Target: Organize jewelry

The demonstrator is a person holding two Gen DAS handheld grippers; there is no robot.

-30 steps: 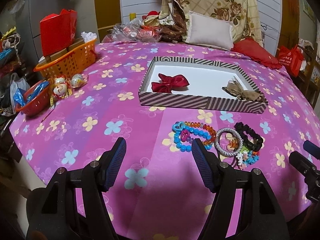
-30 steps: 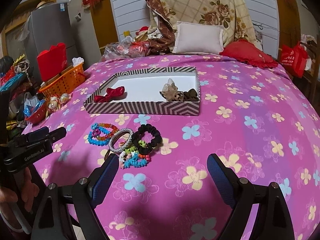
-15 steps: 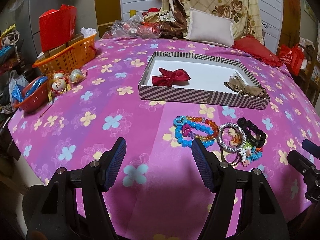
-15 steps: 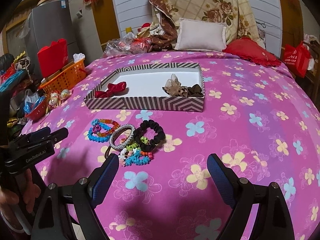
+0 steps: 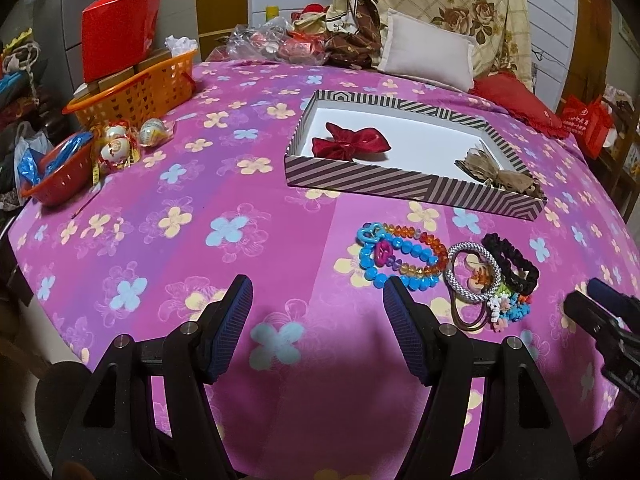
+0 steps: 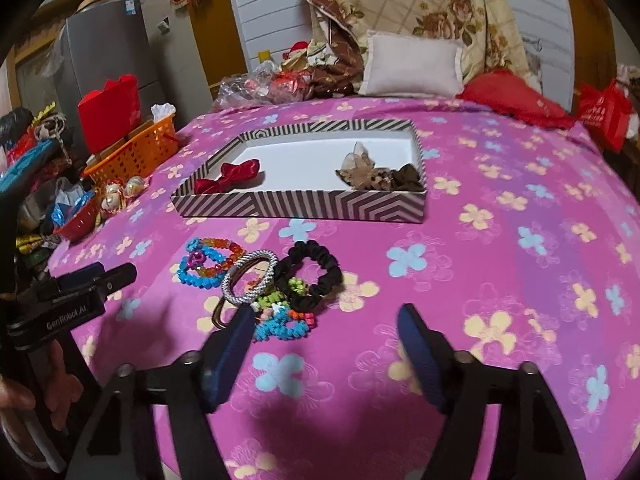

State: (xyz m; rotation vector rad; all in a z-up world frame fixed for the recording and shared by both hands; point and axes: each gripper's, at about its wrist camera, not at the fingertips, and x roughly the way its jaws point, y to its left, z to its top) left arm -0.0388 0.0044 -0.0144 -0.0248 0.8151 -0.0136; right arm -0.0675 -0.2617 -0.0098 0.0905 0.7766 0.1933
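A pile of jewelry lies on the pink flowered cover: a blue bead bracelet (image 5: 400, 245) (image 6: 196, 276), a silver bangle (image 5: 452, 276) (image 6: 266, 257), a black scrunchie (image 5: 516, 264) (image 6: 328, 276) and small coloured beads (image 5: 512, 309) (image 6: 280, 326). Behind it stands a striped box (image 5: 360, 186) (image 6: 300, 204) holding a red bow (image 5: 350, 144) (image 6: 230, 178) and a brown bow (image 5: 496, 172) (image 6: 364, 172). My left gripper (image 5: 316, 284) hovers open left of the pile, nothing between its fingers. My right gripper (image 6: 325, 312) hangs just short of the pile, jaws closing over bare cover.
An orange basket (image 5: 136, 92) and a red bowl (image 5: 56, 184) sit at the bed's left edge. Pillows (image 5: 424, 56) are stacked at the back. A person's hand (image 6: 56, 392) holds the left gripper's handle. The cover drops away at the near edge.
The right gripper's jaws have drawn closer together and it sits slightly nearer the pile. The left gripper has stayed where it was, still open.
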